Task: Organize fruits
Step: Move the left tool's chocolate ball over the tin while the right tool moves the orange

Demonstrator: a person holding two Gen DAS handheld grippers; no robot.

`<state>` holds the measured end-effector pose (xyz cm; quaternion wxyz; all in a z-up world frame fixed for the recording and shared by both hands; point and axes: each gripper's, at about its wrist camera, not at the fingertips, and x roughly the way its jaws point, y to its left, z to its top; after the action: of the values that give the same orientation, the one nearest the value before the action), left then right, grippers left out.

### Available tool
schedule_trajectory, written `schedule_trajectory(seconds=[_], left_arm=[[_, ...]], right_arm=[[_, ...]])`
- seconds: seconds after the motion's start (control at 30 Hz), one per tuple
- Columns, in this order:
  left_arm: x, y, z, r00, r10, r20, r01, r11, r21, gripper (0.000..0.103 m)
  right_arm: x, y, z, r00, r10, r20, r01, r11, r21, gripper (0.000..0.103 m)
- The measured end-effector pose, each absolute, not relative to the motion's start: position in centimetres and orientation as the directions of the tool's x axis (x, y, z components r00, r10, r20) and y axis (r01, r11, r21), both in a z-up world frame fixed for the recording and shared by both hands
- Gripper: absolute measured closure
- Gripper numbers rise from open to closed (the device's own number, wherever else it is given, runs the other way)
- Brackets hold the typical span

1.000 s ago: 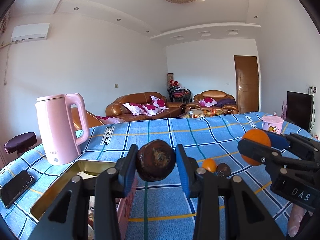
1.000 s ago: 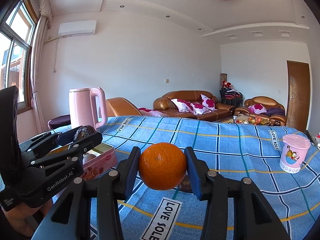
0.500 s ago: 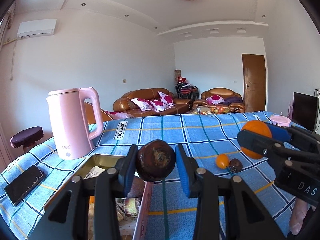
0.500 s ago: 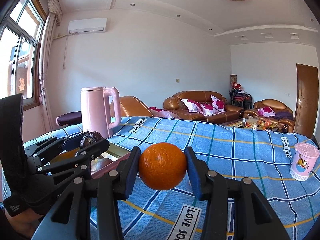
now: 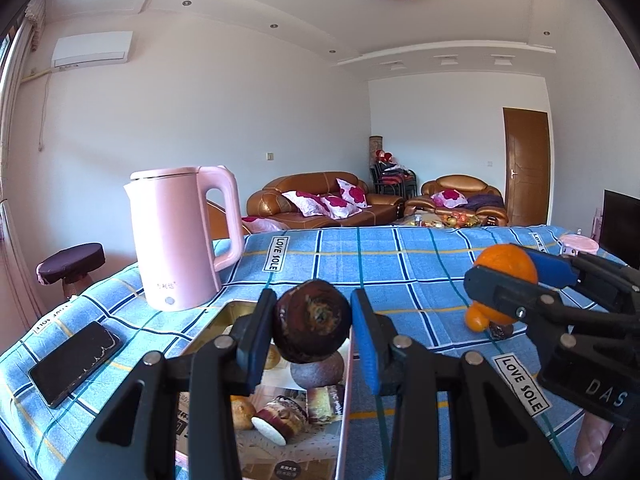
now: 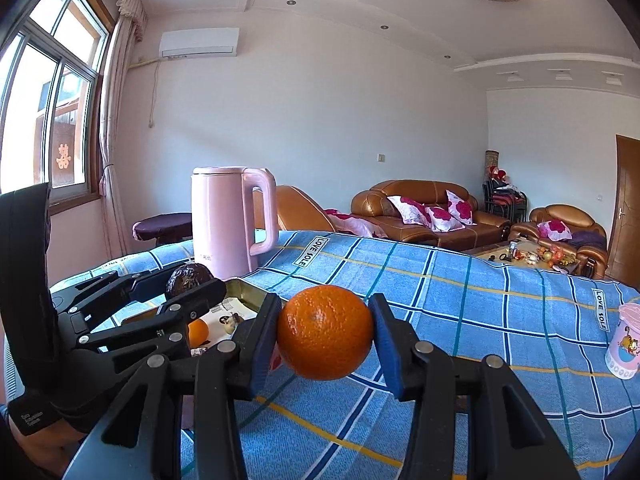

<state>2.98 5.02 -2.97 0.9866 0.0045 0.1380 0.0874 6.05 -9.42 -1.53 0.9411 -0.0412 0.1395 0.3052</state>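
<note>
The left claw [image 5: 313, 326] is clamped on a dark brown fruit [image 5: 313, 327]. It holds the fruit up in the air, right over the open tin box [image 5: 236, 310] on the worktop [image 5: 400, 264]. Inside the box there is already a round brown fruit [image 5: 318, 372] and a small orange [image 6: 198, 333]. The bottom of the box has pictures of cakes on it.

The right claw [image 6: 325, 333] is clamped on a big orange [image 6: 325, 333]. It hangs over the blue checked cloth, just beside the box and a little to its right.

So the step in hand looks like this: carry both fruits to the box. The dark fruit seems to be first in line. Next, the left claw should go down low into the box and then come apart, so the fruit does not drop and bounce. It should land in a bare spot, not on the fruit below. Then the big orange can go in.

A little orange fruit [image 5: 476, 318] and a dark one [image 5: 500, 330] wait on the cloth. A pink kettle [image 5: 180, 236] and a phone [image 5: 74, 362] sit close by.
</note>
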Motion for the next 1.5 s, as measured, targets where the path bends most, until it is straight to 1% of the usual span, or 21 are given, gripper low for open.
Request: schedule_trajectory(seconds=[0.9, 1.5], left_arm=[[1.8, 10.9, -4.0, 0.903, 0.276, -0.328, -0.286, 0.958, 0.017, 0.063], [1.6, 14.0, -4.8, 0.874, 0.303, -0.381, -0.327, 0.945, 0.002, 0.063]], right_arm=[[5.7, -3.1, -2.1, 0.694, 0.643, -0.324, -0.678, 0.735, 0.006, 0.056], [5.3, -0.3, -2.8, 0.66, 0.663, -0.351, -0.711, 0.704, -0.007, 0.056]])
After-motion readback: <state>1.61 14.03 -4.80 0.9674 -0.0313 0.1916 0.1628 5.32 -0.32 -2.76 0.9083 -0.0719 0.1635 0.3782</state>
